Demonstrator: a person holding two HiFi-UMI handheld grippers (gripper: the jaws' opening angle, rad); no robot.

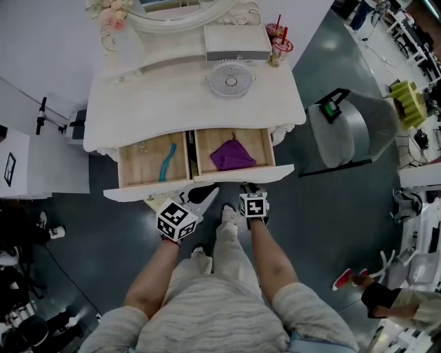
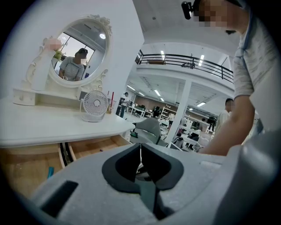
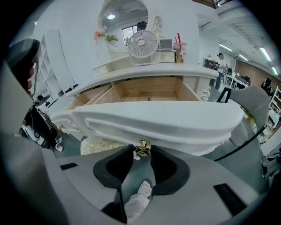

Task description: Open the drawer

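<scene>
The white vanity table (image 1: 172,103) has its two drawers pulled out. My right gripper (image 1: 249,187) is at the front of the right drawer (image 1: 241,176). In the right gripper view its pads (image 3: 127,160) close on both sides of the small gold knob (image 3: 142,148) under the white drawer front (image 3: 158,121). My left gripper (image 1: 200,196) hangs just below the drawer fronts, near the middle, touching nothing. In the left gripper view its jaws meet in a thin line, so the left gripper (image 2: 140,156) is shut and empty. It points past the table's right end.
A purple cloth (image 1: 232,155) lies in the right drawer and a teal object (image 1: 165,162) in the left drawer (image 1: 138,165). A small fan (image 1: 231,79), a mirror (image 1: 172,10) and cups with straws (image 1: 279,41) stand on top. A grey chair (image 1: 351,127) is at the right.
</scene>
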